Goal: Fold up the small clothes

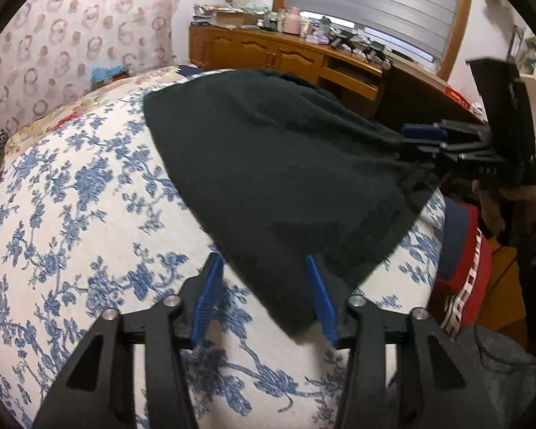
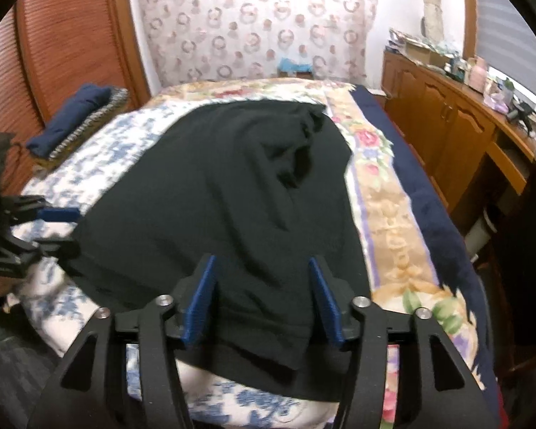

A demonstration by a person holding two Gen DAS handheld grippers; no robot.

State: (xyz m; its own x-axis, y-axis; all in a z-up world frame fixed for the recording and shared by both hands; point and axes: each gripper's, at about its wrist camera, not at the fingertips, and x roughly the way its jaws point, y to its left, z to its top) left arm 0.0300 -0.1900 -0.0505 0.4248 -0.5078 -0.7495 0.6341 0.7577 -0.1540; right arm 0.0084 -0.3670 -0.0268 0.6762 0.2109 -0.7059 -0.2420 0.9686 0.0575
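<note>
A black garment [image 2: 211, 193] is lying over a white cover [image 1: 71, 214] showing blue flowers; far behind, a curtain [image 2: 253, 18] is showing pink rings, right of reddish-brown slatted doors [image 2: 53, 46]

A wooden sideboard [image 2: 446, 121] stands beside the bed [image 2: 382, 193], under a shuttered window [image 1: 375, 3].

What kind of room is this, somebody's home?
Most likely a bedroom in a home. A bed with a blue-flowered cover fills the middle, a dark garment lies spread on it, and a wooden sideboard crowded with bottles and boxes stands under a window with blinds.
</note>
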